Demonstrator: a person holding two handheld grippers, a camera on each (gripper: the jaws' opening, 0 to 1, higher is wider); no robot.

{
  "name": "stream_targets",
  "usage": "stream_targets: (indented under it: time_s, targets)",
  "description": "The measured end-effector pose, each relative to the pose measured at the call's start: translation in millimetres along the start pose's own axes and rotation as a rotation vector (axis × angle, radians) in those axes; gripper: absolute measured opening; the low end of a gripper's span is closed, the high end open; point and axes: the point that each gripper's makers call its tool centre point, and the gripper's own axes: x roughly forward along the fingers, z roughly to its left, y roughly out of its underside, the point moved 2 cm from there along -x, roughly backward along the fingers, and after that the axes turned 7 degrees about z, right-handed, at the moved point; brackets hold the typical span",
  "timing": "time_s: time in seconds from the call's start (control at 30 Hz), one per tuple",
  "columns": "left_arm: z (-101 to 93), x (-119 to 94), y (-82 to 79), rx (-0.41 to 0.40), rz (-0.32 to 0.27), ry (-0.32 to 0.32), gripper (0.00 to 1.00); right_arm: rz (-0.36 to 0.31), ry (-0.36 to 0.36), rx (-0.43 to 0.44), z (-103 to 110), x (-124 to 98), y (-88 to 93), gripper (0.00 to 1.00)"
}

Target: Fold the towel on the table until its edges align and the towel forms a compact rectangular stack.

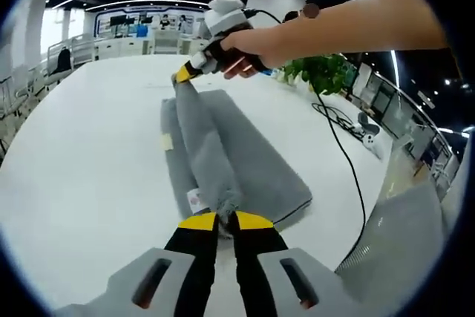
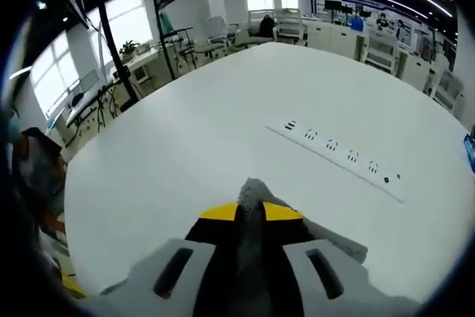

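Grey towel (image 1: 223, 161) is pinched at both ends, one end per closed hand-held gripper (image 1: 220, 222) (image 2: 251, 213), mid-fold; next, carry the raised edge across and align it on the white tabletop (image 1: 89, 154).

grey towel (image 1: 223, 154), folded lengthwise, edge lifted

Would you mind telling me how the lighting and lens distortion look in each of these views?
Left gripper view: even ceiling light, soft shadow under the grey towel, table edge bowed by the fisheye. Right gripper view: bright windows at left, the power strip curved, towel fabric at the tongs slightly blurred.
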Motion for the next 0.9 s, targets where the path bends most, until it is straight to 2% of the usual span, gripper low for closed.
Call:
stream_targets:
  time_s: [0.03, 0.2, 0.37, 0.57, 0.77, 0.9]
  targets:
    - [4.0, -1, -0.9, 0.007, -0.007, -0.018, 0.08, -0.004, -0.001, -0.001, -1, -1, 0.2, 0.12]
    - [10.5, -4, -6.1, 0.01, -0.025, -0.031, 0.08, -0.004, -0.003, 0.008, -6, -7, 3.9, 0.13]
    - [11.1, -7, -14.1, 0.018, -0.042, -0.042, 0.09, -0.017, -0.004, 0.016, -9, -19, 9.0, 0.15]
    - [6.4, -8, -23.6, 0.038, -0.055, -0.035, 0.09, -0.021, 0.005, 0.024, -11, -30, 18.7, 0.14]
    - [-1.5, 0, -23.0, 0.075, -0.041, -0.012, 0.09, -0.002, -0.005, 0.008, -4, -33, 23.3, 0.15]
    - [-2.1, 0, -23.0, 0.083, -0.035, -0.007, 0.09, -0.001, -0.004, -0.001, -7, -39, 22.5, 0.15]
